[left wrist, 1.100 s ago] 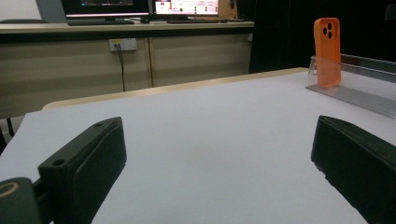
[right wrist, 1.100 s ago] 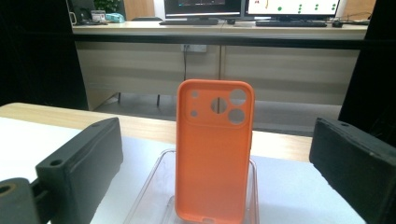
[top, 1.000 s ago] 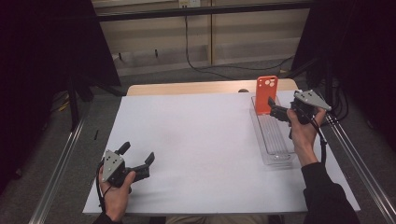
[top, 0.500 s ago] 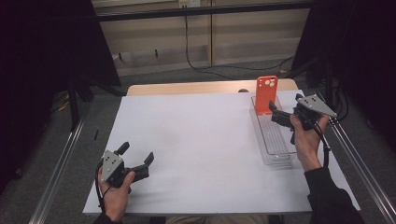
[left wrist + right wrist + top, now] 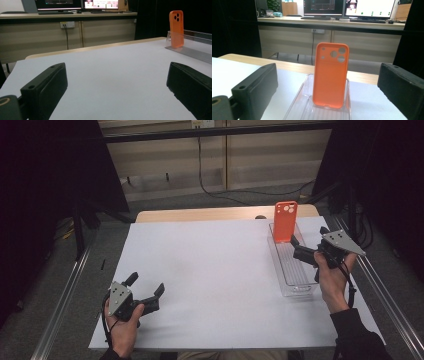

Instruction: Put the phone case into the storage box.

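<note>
the orange silicone phone case [image 5: 285, 221] stands upright at the far end of a long clear plastic tray [image 5: 295, 282], its camera cut-outs at the top. the tray lies on the right side of the white-covered desk [image 5: 215, 275], running lengthwise away from the person.

the right gripper [image 5: 299, 249] is held over the tray's right side, about midway along it, pointing toward the case and stopping short of it. in the right gripper view its two black jaws are spread wide with nothing between them, and the phone case [image 5: 330, 78] sits straight ahead in the gap, leaning against the tray's [image 5: 294, 105] end wall (the tray's ribbed floor shows just below it). the grey three-cornered plate on top of this gripper faces up, and the person's hand [image 5: 332, 280] wraps the handle from below.

the left gripper [image 5: 145, 289] rests low at the near left part of the desk, well apart from the tray. its jaws are also wide apart and hold nothing; in the left gripper view bare white desk [image 5: 112, 75] lies between them, with the orange case [image 5: 176, 28] and the clear tray [image 5: 192, 47] far off to the right. the person's left hand [image 5: 122, 332] grips it from the near edge of the desk.
</note>
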The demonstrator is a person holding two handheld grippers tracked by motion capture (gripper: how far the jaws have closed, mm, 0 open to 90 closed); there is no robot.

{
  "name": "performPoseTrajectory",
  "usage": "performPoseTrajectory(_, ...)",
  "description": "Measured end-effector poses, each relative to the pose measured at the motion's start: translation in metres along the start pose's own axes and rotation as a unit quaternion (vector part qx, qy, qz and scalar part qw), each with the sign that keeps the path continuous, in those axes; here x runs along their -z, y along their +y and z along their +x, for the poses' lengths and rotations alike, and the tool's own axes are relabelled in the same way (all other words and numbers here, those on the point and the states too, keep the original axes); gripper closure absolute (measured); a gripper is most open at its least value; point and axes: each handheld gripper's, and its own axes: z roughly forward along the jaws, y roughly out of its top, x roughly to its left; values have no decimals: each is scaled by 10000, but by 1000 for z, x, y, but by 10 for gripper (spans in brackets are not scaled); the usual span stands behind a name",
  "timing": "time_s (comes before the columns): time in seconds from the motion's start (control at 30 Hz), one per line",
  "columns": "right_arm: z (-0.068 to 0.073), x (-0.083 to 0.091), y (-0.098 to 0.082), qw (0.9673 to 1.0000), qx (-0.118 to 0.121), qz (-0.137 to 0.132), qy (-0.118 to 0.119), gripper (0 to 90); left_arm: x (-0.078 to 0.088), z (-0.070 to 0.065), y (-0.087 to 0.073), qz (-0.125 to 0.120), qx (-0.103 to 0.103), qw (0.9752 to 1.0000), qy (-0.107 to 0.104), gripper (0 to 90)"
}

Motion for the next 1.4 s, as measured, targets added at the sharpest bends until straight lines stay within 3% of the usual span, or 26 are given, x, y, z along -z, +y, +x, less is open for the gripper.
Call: performPoseTrajectory(1.4, 7, 58, -30, 9996, 19, -228, -177, 17, 4, -1, 0, 50, 0, 10000, 65, 36)
